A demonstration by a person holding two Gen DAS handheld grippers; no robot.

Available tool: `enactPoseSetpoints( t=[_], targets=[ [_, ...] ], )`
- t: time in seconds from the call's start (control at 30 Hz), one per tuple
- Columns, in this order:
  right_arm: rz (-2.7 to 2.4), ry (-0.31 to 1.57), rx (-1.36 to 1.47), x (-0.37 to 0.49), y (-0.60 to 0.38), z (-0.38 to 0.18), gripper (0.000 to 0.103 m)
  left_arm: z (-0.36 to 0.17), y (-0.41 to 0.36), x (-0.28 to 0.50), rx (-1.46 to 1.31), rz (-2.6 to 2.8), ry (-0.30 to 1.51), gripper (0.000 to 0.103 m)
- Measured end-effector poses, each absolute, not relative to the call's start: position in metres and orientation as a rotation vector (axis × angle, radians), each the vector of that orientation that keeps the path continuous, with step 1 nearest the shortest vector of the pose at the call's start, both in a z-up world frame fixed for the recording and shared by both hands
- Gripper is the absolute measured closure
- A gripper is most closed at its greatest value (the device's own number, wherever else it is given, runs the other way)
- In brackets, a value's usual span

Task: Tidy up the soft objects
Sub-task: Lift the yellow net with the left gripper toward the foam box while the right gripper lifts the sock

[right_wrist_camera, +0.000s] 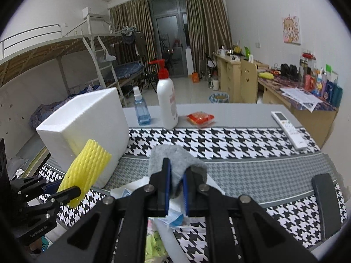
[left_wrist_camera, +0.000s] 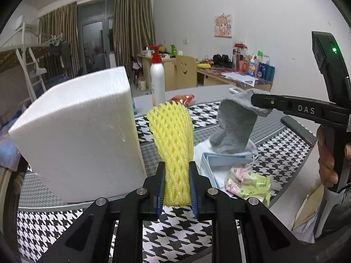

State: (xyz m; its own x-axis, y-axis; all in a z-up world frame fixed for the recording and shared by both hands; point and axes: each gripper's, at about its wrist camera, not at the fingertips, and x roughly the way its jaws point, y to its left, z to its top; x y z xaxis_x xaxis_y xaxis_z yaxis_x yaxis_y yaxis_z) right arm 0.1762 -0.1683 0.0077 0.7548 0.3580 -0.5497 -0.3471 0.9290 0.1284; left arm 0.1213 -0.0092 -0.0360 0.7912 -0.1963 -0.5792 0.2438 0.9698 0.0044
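Note:
My left gripper (left_wrist_camera: 176, 171) is shut on a yellow foam net sleeve (left_wrist_camera: 173, 135), which stands upright between the blue pads, lifted above the table. Seen from the right wrist view, the same sleeve (right_wrist_camera: 86, 168) sticks up from the left gripper (right_wrist_camera: 63, 188) at the lower left. My right gripper (right_wrist_camera: 176, 175) is shut on a grey sock (right_wrist_camera: 173, 160). In the left wrist view the sock (left_wrist_camera: 234, 122) hangs down from the right gripper (left_wrist_camera: 261, 104) over a small pile of packets.
A big white foam block (left_wrist_camera: 83, 135) stands on the left of the houndstooth cloth (right_wrist_camera: 230, 142). Behind it are a white pump bottle (right_wrist_camera: 167, 103), a blue spray bottle (right_wrist_camera: 141, 109), a red snack packet (right_wrist_camera: 200, 118) and a remote (right_wrist_camera: 289, 130). Tissue packets (left_wrist_camera: 248, 182) and a box (left_wrist_camera: 210, 164) lie below the sock.

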Motion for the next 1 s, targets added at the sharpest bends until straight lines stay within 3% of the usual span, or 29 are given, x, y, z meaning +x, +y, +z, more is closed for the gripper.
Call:
enactPoseSetpoints(
  t=[1.0],
  targets=[
    [0.389,0.466,0.011,0.16,-0.167,0.055,0.09,0.025,-0.015,0.127,0.075,-0.213,0.461,0.082]
  ],
)
